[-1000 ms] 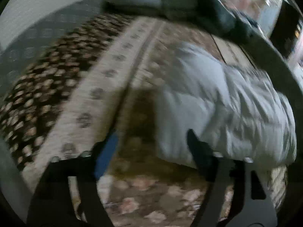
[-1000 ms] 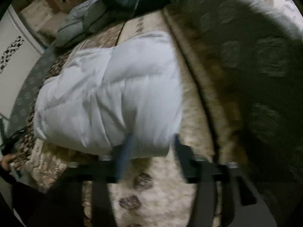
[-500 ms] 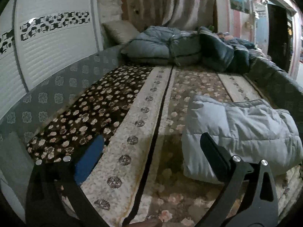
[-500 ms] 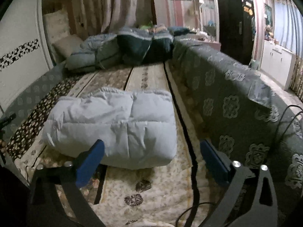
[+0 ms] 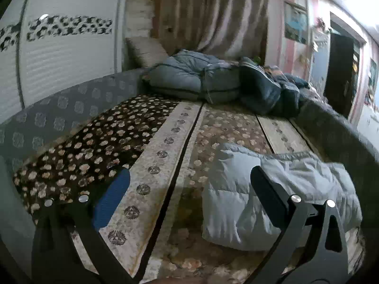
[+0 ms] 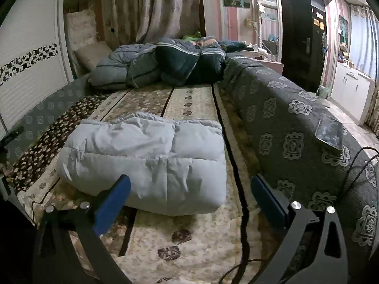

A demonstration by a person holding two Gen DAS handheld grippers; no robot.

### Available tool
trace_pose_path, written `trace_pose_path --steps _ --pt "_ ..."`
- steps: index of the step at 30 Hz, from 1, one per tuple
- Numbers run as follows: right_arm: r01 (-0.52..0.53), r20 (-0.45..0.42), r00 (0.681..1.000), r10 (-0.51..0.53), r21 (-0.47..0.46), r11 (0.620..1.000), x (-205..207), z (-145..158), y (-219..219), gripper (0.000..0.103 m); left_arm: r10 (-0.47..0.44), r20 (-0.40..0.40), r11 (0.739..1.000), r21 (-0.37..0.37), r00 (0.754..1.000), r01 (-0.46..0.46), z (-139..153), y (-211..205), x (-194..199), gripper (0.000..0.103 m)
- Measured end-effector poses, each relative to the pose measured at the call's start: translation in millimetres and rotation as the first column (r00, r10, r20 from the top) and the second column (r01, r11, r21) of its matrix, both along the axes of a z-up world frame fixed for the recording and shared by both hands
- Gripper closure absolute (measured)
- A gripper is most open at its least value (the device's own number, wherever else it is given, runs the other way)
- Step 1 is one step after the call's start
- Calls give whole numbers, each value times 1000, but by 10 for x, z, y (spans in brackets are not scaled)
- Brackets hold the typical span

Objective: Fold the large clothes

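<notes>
A pale grey puffy jacket [image 6: 151,161] lies folded into a thick rectangular bundle on the patterned bed cover [image 6: 194,99]; in the left wrist view the same jacket [image 5: 236,203] sits at lower right. My right gripper [image 6: 189,189] hovers in front of the bundle's near edge, open wide, with nothing pressed between its blue pads. My left gripper [image 5: 189,182] is held above the cover to the left of the jacket, open as well, and its right finger [image 5: 267,189] overlaps the bundle in the picture without gripping it.
Folded grey and dark blue quilts [image 6: 163,64] are piled at the far end, by a pillow [image 6: 92,54]. A dark patterned sofa back [image 6: 291,123] runs along the right, with a phone [image 6: 330,133] on it. White wardrobe doors [image 5: 64,54] line the left. A cable [image 6: 353,168] trails at right.
Both grippers have drawn back and lifted away from the jacket, and their jaws have spread wide. The jacket stays folded on the bed. Little differs from half a second ago.
</notes>
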State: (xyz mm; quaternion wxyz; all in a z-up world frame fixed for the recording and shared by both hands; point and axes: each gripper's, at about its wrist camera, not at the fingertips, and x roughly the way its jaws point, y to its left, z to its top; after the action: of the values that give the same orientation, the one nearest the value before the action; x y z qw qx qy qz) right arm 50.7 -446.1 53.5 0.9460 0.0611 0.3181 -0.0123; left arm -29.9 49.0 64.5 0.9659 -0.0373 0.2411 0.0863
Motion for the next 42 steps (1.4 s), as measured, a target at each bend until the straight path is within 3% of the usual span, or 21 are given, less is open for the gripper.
trace_pose_path --steps 11,42 --pt "3 -13 1000 -2 16 1000 -12 -4 17 2 -43 -17 999 -10 999 43 -12 -4 -4 3" --pt "30 -24 999 -30 21 999 -43 -38 -31 2 -54 -44 998 -38 998 53 -85 43 -15 3"
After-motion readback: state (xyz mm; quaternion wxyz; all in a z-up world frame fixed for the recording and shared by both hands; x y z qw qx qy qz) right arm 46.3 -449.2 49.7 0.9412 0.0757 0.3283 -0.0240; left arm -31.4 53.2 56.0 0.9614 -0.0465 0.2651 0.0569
